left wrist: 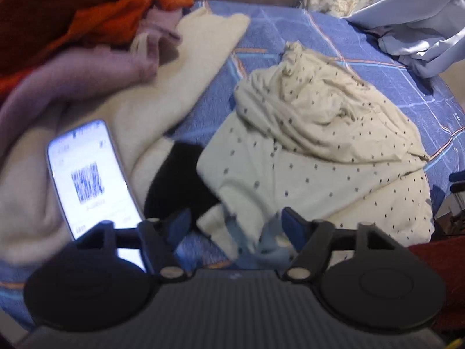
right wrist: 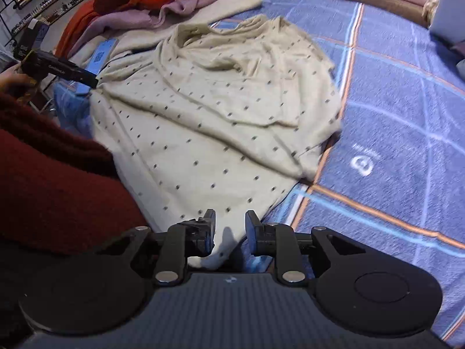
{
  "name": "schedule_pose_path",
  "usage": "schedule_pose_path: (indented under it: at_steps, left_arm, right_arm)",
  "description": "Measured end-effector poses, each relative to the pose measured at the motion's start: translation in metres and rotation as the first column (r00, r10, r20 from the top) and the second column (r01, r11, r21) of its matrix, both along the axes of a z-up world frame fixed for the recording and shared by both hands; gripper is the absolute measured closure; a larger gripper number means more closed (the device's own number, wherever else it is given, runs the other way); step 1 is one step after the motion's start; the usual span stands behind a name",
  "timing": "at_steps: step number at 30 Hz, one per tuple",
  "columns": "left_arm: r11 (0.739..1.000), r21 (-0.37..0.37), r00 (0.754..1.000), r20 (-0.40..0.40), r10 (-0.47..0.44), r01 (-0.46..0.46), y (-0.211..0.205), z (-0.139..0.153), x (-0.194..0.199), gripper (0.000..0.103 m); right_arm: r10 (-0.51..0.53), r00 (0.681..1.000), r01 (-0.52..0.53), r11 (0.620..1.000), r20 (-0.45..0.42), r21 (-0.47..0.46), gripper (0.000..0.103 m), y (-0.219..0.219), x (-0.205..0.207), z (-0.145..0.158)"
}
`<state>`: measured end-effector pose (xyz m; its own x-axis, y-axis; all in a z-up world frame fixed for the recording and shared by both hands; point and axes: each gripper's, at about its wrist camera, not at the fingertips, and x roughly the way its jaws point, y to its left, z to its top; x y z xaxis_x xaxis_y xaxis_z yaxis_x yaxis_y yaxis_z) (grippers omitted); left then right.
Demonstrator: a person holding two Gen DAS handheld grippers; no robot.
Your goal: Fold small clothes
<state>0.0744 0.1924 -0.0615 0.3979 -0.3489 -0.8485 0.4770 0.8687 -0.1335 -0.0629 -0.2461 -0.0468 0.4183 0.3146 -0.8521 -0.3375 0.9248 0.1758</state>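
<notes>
A cream garment with small dark dots (left wrist: 319, 151) (right wrist: 209, 116) lies crumpled and partly doubled over on the blue checked bedsheet (right wrist: 392, 110). My left gripper (left wrist: 237, 224) stands wide open over the garment's near left corner, its pads apart from the cloth. In the right wrist view the left gripper (right wrist: 87, 84) shows at the garment's far left edge, held by a hand (right wrist: 11, 78). My right gripper (right wrist: 231, 229) is open; the garment's near corner lies loose between its fingers, with a gap on each side.
A lit phone (left wrist: 87, 174) (right wrist: 101, 53) showing a square code rests on a cream cloth left of the garment. Orange, pink and cream clothes (left wrist: 101, 43) are piled behind it. A red sleeve (right wrist: 58, 174) fills the left. Pale blue fabric (left wrist: 421, 29) lies at the far right.
</notes>
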Motion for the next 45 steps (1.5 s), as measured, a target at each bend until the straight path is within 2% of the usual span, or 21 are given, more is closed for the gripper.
schedule_pose_path:
  at_steps: [1, 3, 4, 7, 9, 13, 17, 18, 20, 21, 22, 25, 26, 29, 30, 32, 36, 38, 40, 43, 45]
  left_arm:
    - [0.999, -0.001, 0.998, 0.052, -0.041, 0.041, -0.011, 0.013, 0.005, 0.013]
    - [0.991, -0.002, 0.982, 0.138, -0.131, 0.133, -0.039, 0.035, 0.019, 0.0]
    - [0.985, 0.002, 0.97, 0.175, -0.171, 0.174, -0.058, 0.043, 0.027, 0.0]
    - [0.976, -0.017, 0.948, 0.238, -0.209, 0.219, -0.108, 0.048, 0.067, 0.0]
    - [0.973, -0.023, 0.949, 0.226, -0.22, 0.231, -0.138, 0.037, 0.099, 0.0]
    - [0.967, 0.087, 0.95, 0.182, -0.252, 0.24, -0.205, -0.005, 0.152, 0.008]
    - [0.96, 0.104, 0.954, 0.131, -0.271, 0.259, -0.238, -0.039, 0.18, 0.008]
    - [0.957, 0.116, 0.952, 0.124, -0.28, 0.267, -0.244, -0.045, 0.184, 0.013]
    - [0.945, 0.152, 0.946, 0.102, -0.306, 0.29, -0.258, -0.064, 0.192, 0.039]
    - [0.942, 0.145, 0.946, 0.069, -0.315, 0.303, -0.261, -0.073, 0.196, 0.071]
    - [0.946, 0.108, 0.949, 0.046, -0.311, 0.305, -0.262, -0.078, 0.199, 0.083]
    - [0.956, 0.066, 0.956, 0.053, -0.289, 0.285, -0.261, -0.075, 0.202, 0.093]
    - [0.958, 0.052, 0.957, 0.055, -0.286, 0.283, -0.26, -0.072, 0.204, 0.094]
    - [0.97, 0.007, 0.964, 0.118, -0.24, 0.241, -0.249, -0.046, 0.214, 0.095]
    - [0.976, -0.019, 0.967, 0.142, -0.211, 0.216, -0.243, -0.034, 0.219, 0.095]
    - [0.983, -0.072, 0.969, 0.193, -0.153, 0.169, -0.23, -0.008, 0.232, 0.095]
    - [0.982, -0.099, 0.953, 0.272, -0.129, 0.162, -0.224, 0.033, 0.252, 0.095]
    - [0.982, -0.118, 0.957, 0.269, -0.113, 0.149, -0.223, 0.036, 0.256, 0.095]
    - [0.991, -0.061, 0.954, 0.284, -0.097, 0.119, -0.223, 0.032, 0.253, 0.095]
    - [0.998, -0.063, 0.966, 0.258, 0.005, 0.011, -0.193, 0.018, 0.248, 0.095]
    - [0.997, -0.071, 0.986, 0.164, 0.008, 0.004, -0.175, -0.001, 0.247, 0.094]
  right_arm:
    - [-0.049, 0.997, 0.05, 0.999, 0.054, -0.002, 0.058, -0.01, 0.004, 0.009]
    - [-0.154, 0.978, 0.154, 0.988, 0.138, 0.012, 0.033, -0.031, 0.017, 0.021]
    - [-0.187, 0.97, 0.188, 0.982, 0.159, 0.004, 0.018, -0.038, 0.026, 0.022]
    - [-0.212, 0.956, 0.22, 0.975, 0.201, -0.017, 0.016, -0.048, 0.063, 0.019]
    - [-0.223, 0.951, 0.225, 0.974, 0.213, 0.017, 0.018, -0.051, 0.085, 0.011]
    - [-0.308, 0.941, 0.299, 0.951, 0.143, 0.082, 0.018, -0.06, 0.116, -0.014]
    - [-0.341, 0.937, 0.331, 0.937, 0.076, 0.115, 0.018, -0.066, 0.121, -0.037]
    - [-0.345, 0.937, 0.337, 0.935, 0.06, 0.112, 0.018, -0.067, 0.12, -0.043]
    - [-0.371, 0.928, 0.365, 0.921, 0.022, 0.138, 0.017, -0.072, 0.121, -0.057]
    - [-0.386, 0.923, 0.38, 0.908, -0.002, 0.178, 0.018, -0.074, 0.121, -0.064]
    - [-0.401, 0.916, 0.396, 0.891, -0.025, 0.222, 0.021, -0.076, 0.123, -0.07]
    - [-0.41, 0.909, 0.411, 0.85, -0.078, 0.328, 0.065, -0.073, 0.131, -0.083]
    - [-0.395, 0.914, 0.399, 0.845, -0.087, 0.355, 0.074, -0.068, 0.135, -0.085]
    - [-0.416, 0.908, 0.406, 0.844, -0.049, 0.35, 0.087, -0.065, 0.148, -0.077]
    - [-0.435, 0.9, 0.408, 0.853, 0.011, 0.327, 0.099, -0.069, 0.152, -0.064]
    - [-0.463, 0.871, 0.407, 0.867, 0.165, 0.287, 0.101, -0.081, 0.157, -0.027]
    - [-0.435, 0.77, 0.399, 0.899, 0.466, 0.181, 0.101, -0.094, 0.161, 0.054]
    - [-0.404, 0.799, 0.359, 0.915, 0.446, 0.186, 0.1, -0.094, 0.17, 0.067]
    - [-0.382, 0.835, 0.335, 0.924, 0.396, 0.186, 0.099, -0.081, 0.17, 0.06]
    - [-0.127, 0.946, 0.069, 0.978, 0.299, 0.196, 0.097, -0.03, 0.151, 0.025]
    - [0.057, 0.98, -0.111, 0.953, 0.192, 0.281, 0.097, 0.009, 0.127, -0.01]
